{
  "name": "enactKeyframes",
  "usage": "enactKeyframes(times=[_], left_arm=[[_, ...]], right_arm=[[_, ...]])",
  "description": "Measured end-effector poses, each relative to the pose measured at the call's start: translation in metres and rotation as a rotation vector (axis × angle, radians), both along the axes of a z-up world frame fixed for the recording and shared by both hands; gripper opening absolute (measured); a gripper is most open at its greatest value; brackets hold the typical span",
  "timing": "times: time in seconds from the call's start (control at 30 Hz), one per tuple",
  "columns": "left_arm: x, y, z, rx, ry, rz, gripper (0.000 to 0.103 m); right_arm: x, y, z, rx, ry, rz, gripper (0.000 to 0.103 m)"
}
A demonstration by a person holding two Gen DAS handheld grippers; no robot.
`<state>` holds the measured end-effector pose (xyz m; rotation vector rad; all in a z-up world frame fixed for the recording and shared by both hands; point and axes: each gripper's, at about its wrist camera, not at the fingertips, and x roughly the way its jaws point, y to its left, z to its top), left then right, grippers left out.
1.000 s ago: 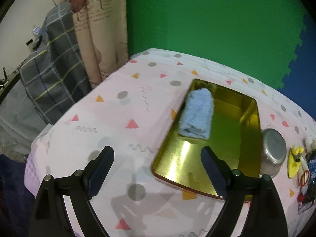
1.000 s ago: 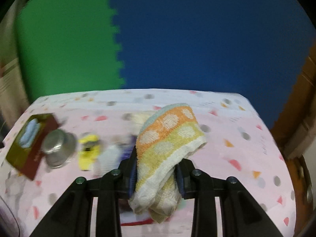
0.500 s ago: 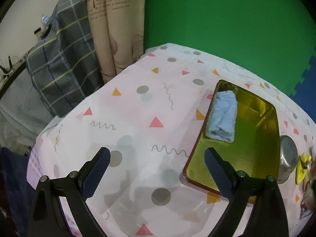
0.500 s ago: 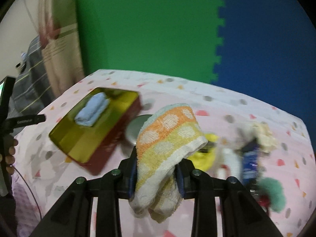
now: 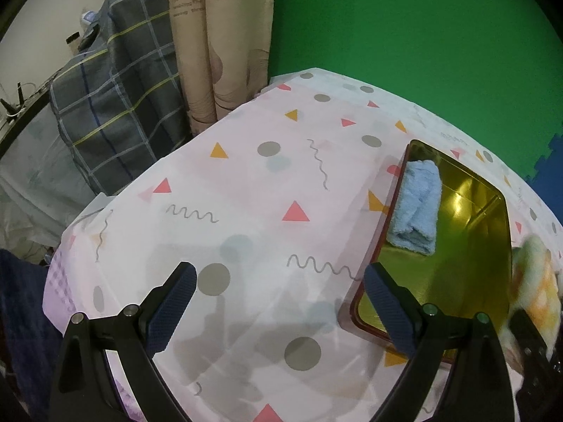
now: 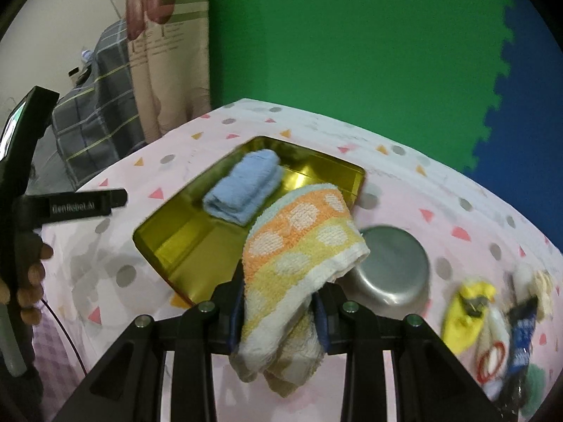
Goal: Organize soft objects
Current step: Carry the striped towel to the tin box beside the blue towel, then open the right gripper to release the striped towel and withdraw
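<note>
The right gripper (image 6: 278, 311) is seen clamped on a folded orange, yellow and white spotted towel (image 6: 299, 246), whose loose ends hang below the pads while its upper fold rises above them. The same towel is seen, blurred, at the right edge of the left wrist view (image 5: 535, 281), beside the tray's right rim.

The left gripper (image 5: 278, 306) is seen with its jaws spread wide and nothing between them; only the patterned cloth of the desk (image 5: 253, 190) lies below. Its right finger (image 5: 387, 306) overlaps the near left corner of the gold tray (image 5: 485, 281) in that view (contact cannot be judged). In the right wrist view a hand (image 6: 30, 281) is seen on a black handle at the left edge.

Beyond the held towel, the tray (image 6: 176, 235) is seen resting on the desk, and a rolled blue towel (image 6: 246, 186) lies inside it against its far left side. In the left wrist view the same blue towel (image 5: 417, 207) is placed along the tray's left wall.

To the right of the tray, a metal bowl (image 6: 390, 270) stands on the desk, just beside the tray. Further right, a blurred cluster of small items (image 6: 492, 316) is noted, among them something yellow and something dark blue (not identifiable).

Behind the desk, a green wall panel (image 6: 352, 52) and a blue one (image 6: 527, 105) are recorded, with a curtain (image 5: 225, 45) and plaid fabric (image 5: 116, 98) to the left.
</note>
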<state>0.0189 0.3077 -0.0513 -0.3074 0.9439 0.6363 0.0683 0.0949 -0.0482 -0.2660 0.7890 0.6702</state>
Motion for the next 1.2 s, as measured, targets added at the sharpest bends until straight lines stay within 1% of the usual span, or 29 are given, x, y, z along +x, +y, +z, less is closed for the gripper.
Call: enactKeyframes(times=[0.17, 0.27, 0.47, 0.5, 0.57, 0.63, 0.73, 0.83, 1.03, 1.2], left_arm=[[0.002, -0.005, 0.002, 0.014, -0.02, -0.025, 0.095], [0.003, -0.007, 0.001, 0.01, -0.028, -0.035, 0.095], [0.007, -0.011, -0.001, 0.013, -0.026, -0.048, 0.095], [0.008, -0.012, -0.002, 0.009, -0.028, -0.052, 0.095], [0.008, -0.012, -0.004, 0.001, -0.03, -0.057, 0.095], [0.01, -0.014, -0.005, 0.0, -0.027, -0.064, 0.095], [0.011, -0.019, -0.005, 0.008, -0.025, -0.075, 0.095], [0.012, -0.023, -0.004, 0.014, -0.027, -0.088, 0.095], [0.015, -0.031, -0.002, 0.03, -0.034, -0.109, 0.095], [0.016, -0.036, -0.001, 0.033, -0.038, -0.12, 0.095]], right_arm=[[0.009, 0.032, -0.007, -0.032, -0.004, 0.037, 0.033], [0.015, 0.048, -0.015, -0.05, -0.008, 0.041, 0.033], [0.024, 0.058, -0.033, -0.09, 0.014, 0.031, 0.035], [0.025, 0.057, -0.035, -0.095, 0.013, 0.029, 0.035], [0.027, 0.058, -0.039, -0.099, 0.02, 0.032, 0.04], [0.029, 0.058, -0.041, -0.103, 0.025, 0.03, 0.046], [0.029, 0.055, -0.041, -0.098, 0.027, 0.027, 0.047], [0.025, 0.053, -0.037, -0.092, 0.008, 0.025, 0.051], [0.013, 0.041, -0.025, -0.059, -0.003, 0.021, 0.051], [0.003, 0.019, -0.015, -0.021, -0.008, 0.0, 0.051]])
